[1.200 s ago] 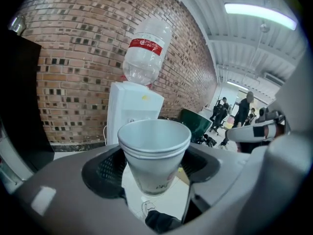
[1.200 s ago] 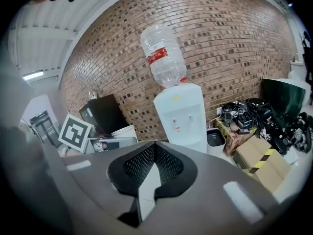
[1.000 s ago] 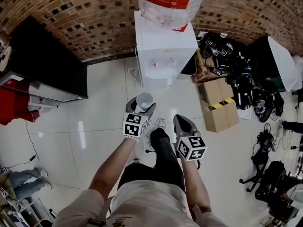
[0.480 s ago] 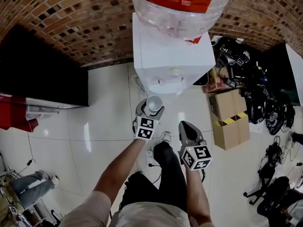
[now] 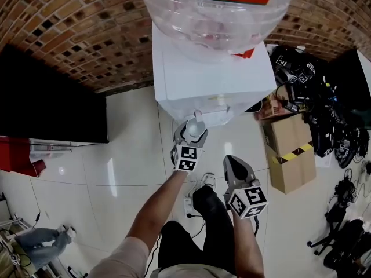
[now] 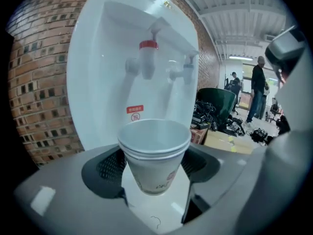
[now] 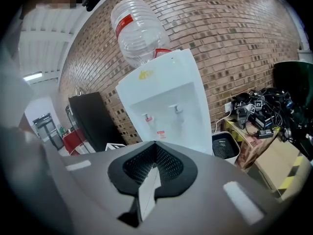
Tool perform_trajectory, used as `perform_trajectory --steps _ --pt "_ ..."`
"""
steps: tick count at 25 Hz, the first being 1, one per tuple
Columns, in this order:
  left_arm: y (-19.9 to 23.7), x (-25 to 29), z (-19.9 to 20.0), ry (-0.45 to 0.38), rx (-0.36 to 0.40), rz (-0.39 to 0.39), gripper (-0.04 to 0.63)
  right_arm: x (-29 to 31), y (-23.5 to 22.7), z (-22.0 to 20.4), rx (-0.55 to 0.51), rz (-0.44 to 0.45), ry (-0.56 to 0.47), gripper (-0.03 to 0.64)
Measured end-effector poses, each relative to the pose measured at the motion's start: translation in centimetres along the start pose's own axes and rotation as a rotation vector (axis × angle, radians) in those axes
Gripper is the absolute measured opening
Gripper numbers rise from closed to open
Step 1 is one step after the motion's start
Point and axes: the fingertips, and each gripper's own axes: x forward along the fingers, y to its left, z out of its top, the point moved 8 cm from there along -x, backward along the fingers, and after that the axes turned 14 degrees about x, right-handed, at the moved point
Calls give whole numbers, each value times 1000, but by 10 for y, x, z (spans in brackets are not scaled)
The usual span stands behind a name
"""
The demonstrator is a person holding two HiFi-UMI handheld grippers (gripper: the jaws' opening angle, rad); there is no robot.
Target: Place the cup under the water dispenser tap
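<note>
A white paper cup (image 6: 154, 155) stands upright between the pads of my left gripper (image 6: 154, 177), which is shut on it. The cup is in front of the white water dispenser (image 6: 107, 72), below and short of its red tap (image 6: 147, 61) and blue tap (image 6: 184, 70). In the head view the cup (image 5: 193, 128) and left gripper (image 5: 190, 135) sit right at the dispenser (image 5: 214, 77) front, under the big clear bottle (image 5: 217, 16). My right gripper (image 5: 233, 164) hangs back to the right, shut and holding nothing; its pads (image 7: 161, 163) meet.
A cardboard box (image 5: 291, 152) and a heap of cables and gear (image 5: 324, 109) lie right of the dispenser. A black cabinet (image 5: 52, 97) stands at the left against the brick wall. A small bin (image 7: 226, 146) sits beside the dispenser. People (image 6: 257, 94) stand far off.
Both grippers have moved forward and down toward the dispenser. The cup, still held in the left gripper, is now close beneath the taps.
</note>
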Motion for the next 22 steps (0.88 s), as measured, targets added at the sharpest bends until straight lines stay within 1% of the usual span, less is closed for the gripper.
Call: perform_trajectory --steps 5,9,12,16,20,22 --pt "7 18 2 -63 27 23 350 3 -12 -2 10 -7 15 0" --pt "9 35 -8 -73 48 34 350 6 -22 -2 4 -16 21 0" --pt "6 42 -12 -86 51 31 350 5 -28 -5 19 -26 26 0" --pt "5 45 -21 -72 42 39 350 5 -31 -8 25 -35 40 0" --pt "3 48 -20 -71 65 53 350 3 -32 -4 29 -39 32 0" --pt "1 50 -26 -51 65 47 355 1 -32 -3 32 -39 27 0"
